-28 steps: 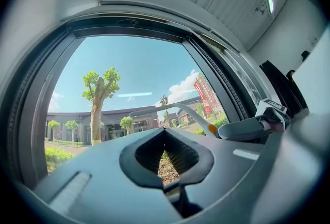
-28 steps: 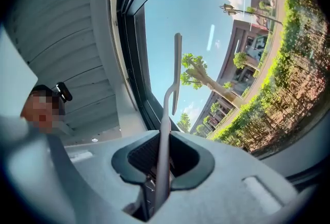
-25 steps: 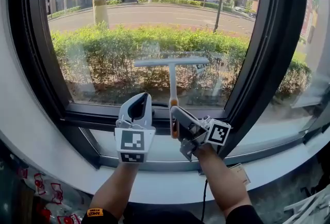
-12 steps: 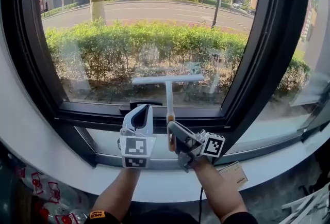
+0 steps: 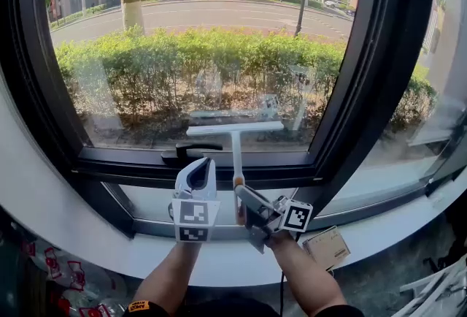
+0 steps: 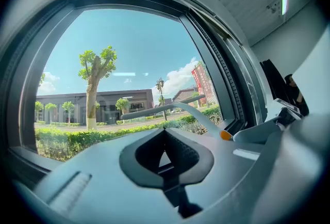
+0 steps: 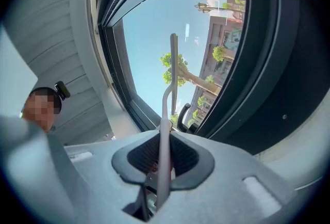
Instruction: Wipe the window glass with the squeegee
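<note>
A white squeegee [image 5: 234, 129] stands upright against the window glass [image 5: 204, 52], its blade level and low on the pane, just above the bottom frame. My right gripper [image 5: 243, 207] is shut on the handle just below its orange collar [image 5: 237, 181]. In the right gripper view the handle [image 7: 165, 130] runs up out of the shut jaws of my right gripper [image 7: 159, 169] to the blade [image 7: 174, 63]. My left gripper [image 5: 197, 169] is shut on nothing, just left of the handle. The left gripper view shows the blade [image 6: 160, 108] beyond the tips of my left gripper [image 6: 166, 140].
A black window latch [image 5: 188, 152] sits on the bottom frame left of the squeegee. The thick dark mullion [image 5: 368, 82] rises at the right. A white sill [image 5: 95, 235] runs below, with a small cardboard box [image 5: 325, 246] on it. Red-and-white bags [image 5: 66, 275] lie at lower left.
The squeegee has slid down the glass from mid-pane to near the bottom frame. Both grippers have come down and back toward the sill with it.
</note>
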The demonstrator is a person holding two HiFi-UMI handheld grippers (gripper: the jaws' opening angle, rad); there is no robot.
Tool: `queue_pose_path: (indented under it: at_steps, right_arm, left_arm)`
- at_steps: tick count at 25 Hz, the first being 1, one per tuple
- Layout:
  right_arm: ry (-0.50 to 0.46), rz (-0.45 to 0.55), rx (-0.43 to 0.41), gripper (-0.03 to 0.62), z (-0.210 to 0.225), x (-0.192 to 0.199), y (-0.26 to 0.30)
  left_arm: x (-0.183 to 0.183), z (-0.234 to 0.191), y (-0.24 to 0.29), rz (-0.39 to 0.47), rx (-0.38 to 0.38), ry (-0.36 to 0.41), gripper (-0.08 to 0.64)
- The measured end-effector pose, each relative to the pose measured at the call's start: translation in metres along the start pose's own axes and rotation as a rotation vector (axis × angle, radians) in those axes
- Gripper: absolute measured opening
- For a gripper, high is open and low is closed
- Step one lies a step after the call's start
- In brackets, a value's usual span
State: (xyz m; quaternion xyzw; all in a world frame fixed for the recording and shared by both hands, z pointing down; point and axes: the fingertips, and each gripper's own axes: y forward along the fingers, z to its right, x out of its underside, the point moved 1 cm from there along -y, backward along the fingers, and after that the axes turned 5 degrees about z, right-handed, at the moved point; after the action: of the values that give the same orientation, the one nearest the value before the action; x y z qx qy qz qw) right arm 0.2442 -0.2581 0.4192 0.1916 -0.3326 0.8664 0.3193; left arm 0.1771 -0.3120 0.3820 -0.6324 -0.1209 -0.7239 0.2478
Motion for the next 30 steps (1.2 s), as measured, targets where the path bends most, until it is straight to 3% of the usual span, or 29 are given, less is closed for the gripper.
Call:
queue_pose_path:
  at_steps: [16, 22, 30]
  right_arm:
    - [-0.007, -0.016, 0.008, 0.046, 0.000, 0.004, -0.005]
    - [-0.048, -0.014, -0.031, 0.046, -0.021, -0.011, -0.001]
    - [-0.192, 0.008, -0.090, 0.046, -0.065, -0.073, 0.004]
  left_arm:
    - [0.005, 0.005, -0.003, -0.011, 0.001, -0.001, 0.012]
    - [-0.022, 0.007, 0.001, 0.043, 0.011, 0.017, 0.012]
    - [-0.080, 0.028, 0.012, 0.154, 0.057, 0.066, 0.012]
